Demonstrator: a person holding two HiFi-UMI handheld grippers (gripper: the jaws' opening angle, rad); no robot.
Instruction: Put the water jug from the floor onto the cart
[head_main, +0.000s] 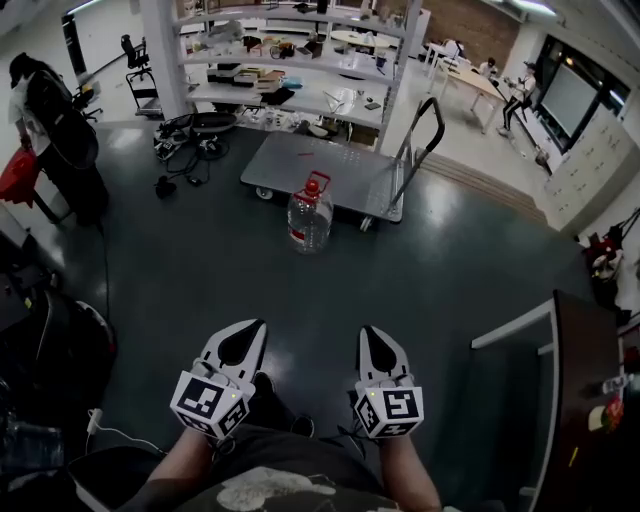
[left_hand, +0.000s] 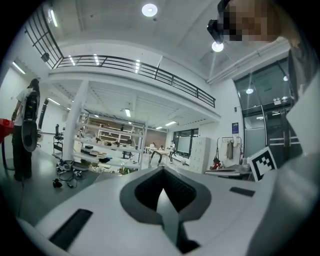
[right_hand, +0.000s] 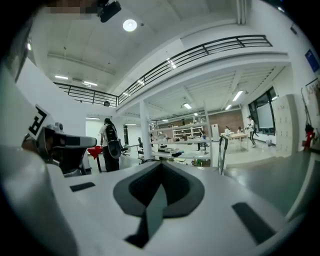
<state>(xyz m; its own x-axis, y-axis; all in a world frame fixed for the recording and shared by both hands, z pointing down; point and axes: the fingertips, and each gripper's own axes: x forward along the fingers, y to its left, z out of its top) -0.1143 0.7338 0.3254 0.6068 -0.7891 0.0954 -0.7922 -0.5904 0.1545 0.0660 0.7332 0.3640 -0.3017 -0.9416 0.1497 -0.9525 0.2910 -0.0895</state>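
Observation:
The water jug (head_main: 309, 213), clear with a red cap and handle, stands upright on the dark floor just in front of the grey platform cart (head_main: 330, 172). The cart's black push handle (head_main: 421, 135) rises at its right end and also shows in the right gripper view (right_hand: 220, 153). My left gripper (head_main: 255, 326) and right gripper (head_main: 368, 333) are held side by side low in the head view, well short of the jug. Both are shut with nothing between the jaws, as the left gripper view (left_hand: 162, 170) and the right gripper view (right_hand: 161, 165) show. Neither gripper view shows the jug.
A white shelf rack (head_main: 290, 60) loaded with items stands behind the cart. Cables and gear (head_main: 185, 150) lie on the floor to its left. A person (head_main: 45, 120) stands at far left. A dark cabinet (head_main: 585, 400) fills the right foreground. People sit at tables (head_main: 500, 85) far right.

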